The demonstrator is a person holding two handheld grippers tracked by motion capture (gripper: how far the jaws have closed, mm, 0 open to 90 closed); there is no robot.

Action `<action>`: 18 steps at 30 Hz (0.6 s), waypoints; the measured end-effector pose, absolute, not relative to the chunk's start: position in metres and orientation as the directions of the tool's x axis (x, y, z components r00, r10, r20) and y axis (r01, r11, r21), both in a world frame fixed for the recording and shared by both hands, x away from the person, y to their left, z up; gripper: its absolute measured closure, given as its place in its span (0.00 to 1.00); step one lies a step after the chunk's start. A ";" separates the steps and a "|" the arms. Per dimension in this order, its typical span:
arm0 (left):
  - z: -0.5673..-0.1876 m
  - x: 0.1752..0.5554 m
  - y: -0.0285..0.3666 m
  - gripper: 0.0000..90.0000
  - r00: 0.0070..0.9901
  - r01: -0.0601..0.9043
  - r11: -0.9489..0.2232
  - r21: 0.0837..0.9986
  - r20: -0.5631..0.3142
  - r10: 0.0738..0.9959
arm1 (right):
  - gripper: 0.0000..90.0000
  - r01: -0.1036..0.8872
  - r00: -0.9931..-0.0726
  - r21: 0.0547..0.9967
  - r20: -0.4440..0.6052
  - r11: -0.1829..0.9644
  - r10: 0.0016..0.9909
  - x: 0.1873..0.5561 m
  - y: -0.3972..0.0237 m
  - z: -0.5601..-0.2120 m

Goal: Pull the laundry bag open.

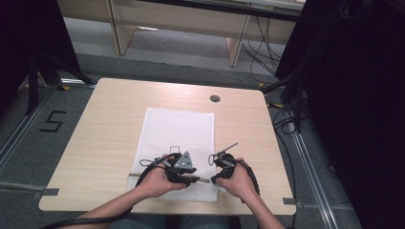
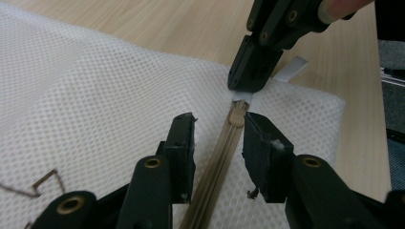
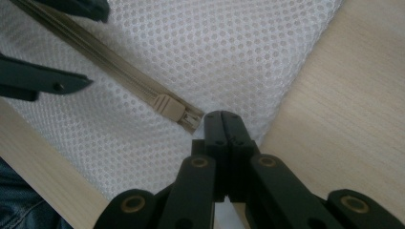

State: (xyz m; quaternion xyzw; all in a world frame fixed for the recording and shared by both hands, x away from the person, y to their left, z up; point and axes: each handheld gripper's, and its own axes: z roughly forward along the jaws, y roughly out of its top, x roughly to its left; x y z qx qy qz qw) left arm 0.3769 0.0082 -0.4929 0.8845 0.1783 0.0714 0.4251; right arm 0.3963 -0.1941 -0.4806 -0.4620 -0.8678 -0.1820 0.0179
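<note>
White honeycomb-mesh bag (image 2: 95, 95), beige zipper (image 3: 114, 71), black tongs (image 3: 224, 125).

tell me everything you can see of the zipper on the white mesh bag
The beige plastic zipper runs along the near edge of the white mesh bag, teeth closed. Its slider sits near the bag's end. The shut right tool grips the white fabric just beyond the slider; the left tool straddles the zipper, jaws apart.

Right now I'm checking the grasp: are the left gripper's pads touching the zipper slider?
Apart. The left gripper view shows the left gripper open, with mesh visible between both pads and the zipper slider.
</note>
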 end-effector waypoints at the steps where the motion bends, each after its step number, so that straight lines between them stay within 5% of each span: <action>1: -0.494 0.377 0.006 0.72 0.930 0.247 -0.583 0.774 -0.020 0.368 | 1.00 0.808 -0.571 0.304 0.197 0.505 0.797 0.396 -0.194 -0.481; 18: -0.509 0.381 -0.024 0.83 0.952 0.207 -0.632 0.747 -0.006 0.305 | 1.00 0.810 -0.568 0.298 0.180 0.506 0.803 0.395 -0.192 -0.480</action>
